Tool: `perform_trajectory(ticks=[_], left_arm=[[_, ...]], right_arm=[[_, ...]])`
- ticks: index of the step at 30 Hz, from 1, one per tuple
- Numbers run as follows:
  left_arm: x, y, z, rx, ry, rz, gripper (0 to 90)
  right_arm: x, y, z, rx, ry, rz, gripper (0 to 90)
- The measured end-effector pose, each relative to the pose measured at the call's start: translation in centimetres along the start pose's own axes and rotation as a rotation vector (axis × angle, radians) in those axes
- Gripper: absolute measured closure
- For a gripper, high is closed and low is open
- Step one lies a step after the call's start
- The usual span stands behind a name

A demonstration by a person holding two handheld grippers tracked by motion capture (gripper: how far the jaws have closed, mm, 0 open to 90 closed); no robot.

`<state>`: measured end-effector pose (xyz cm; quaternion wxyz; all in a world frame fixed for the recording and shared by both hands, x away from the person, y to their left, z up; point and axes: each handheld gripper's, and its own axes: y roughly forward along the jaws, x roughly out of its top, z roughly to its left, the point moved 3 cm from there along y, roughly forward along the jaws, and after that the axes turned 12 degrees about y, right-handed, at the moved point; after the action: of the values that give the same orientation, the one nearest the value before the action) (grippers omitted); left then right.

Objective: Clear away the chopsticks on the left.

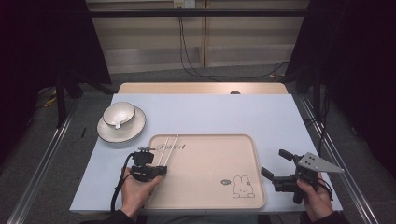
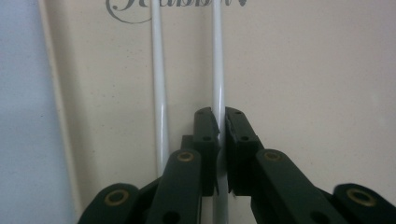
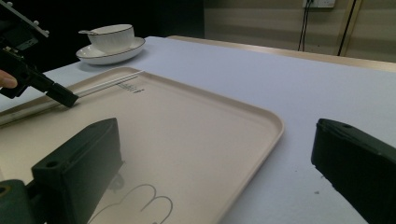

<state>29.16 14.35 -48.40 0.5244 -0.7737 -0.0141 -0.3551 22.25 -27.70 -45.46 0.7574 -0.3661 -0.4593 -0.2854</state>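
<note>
Pinching one of the two white chopsticks (image 2: 217,70) near its lower end, the left tool (image 2: 218,122) has its jaws clenched on that stick, while its twin (image 2: 159,93) lies free just beside it; both rest parallel at the left side of the beige tray (image 1: 243,154) on the desk (image 1: 233,114). These sticks look light, stiff, thin and glossy, so I judge them slippery and apt to roll or pivot, and a hold nearer the middle would balance better. The right tool (image 3: 215,158) hangs released, jaws wide apart, over the tray's right edge.
</note>
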Motion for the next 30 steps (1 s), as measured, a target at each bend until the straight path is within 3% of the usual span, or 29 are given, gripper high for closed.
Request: perform_trajectory(ticks=[10,14,17,20,23,25,28,30], left_arm=[[0.1,0.0,-0.2,-0.037,0.020,0.000,78.4],[0.3,-0.5,-0.5,-0.073,0.091,-0.052,64.0],[0.4,-1.6,-0.6,-0.081,0.172,-0.141,47.9],[0.3,-2.7,-0.2,-0.085,0.221,-0.224,35.7],[0.0,-3.9,0.3,-0.049,0.260,-0.310,18.0],[-0.3,-4.7,0.7,-0.034,0.290,-0.371,12.4],[-0.8,-5.8,1.7,-0.011,0.305,-0.414,4.4],[-1.4,-6.4,2.3,0.002,0.364,-0.439,4.0]], right_arm=[[0.0,0.0,0.0,0.001,0.000,0.001,1.4],[0.0,0.0,0.0,0.001,0.001,0.000,1.4],[0.0,0.0,0.0,-0.002,0.002,-0.001,1.4],[0.0,0.0,0.0,0.001,0.002,-0.001,1.5],[0.0,0.0,-0.1,-0.009,-0.004,-0.005,1.4],[0.0,0.0,-0.1,-0.008,-0.004,-0.005,1.4],[0.0,0.0,-0.1,-0.006,-0.001,-0.007,1.4],[0.0,0.0,-0.1,-0.010,-0.004,-0.006,1.4]])
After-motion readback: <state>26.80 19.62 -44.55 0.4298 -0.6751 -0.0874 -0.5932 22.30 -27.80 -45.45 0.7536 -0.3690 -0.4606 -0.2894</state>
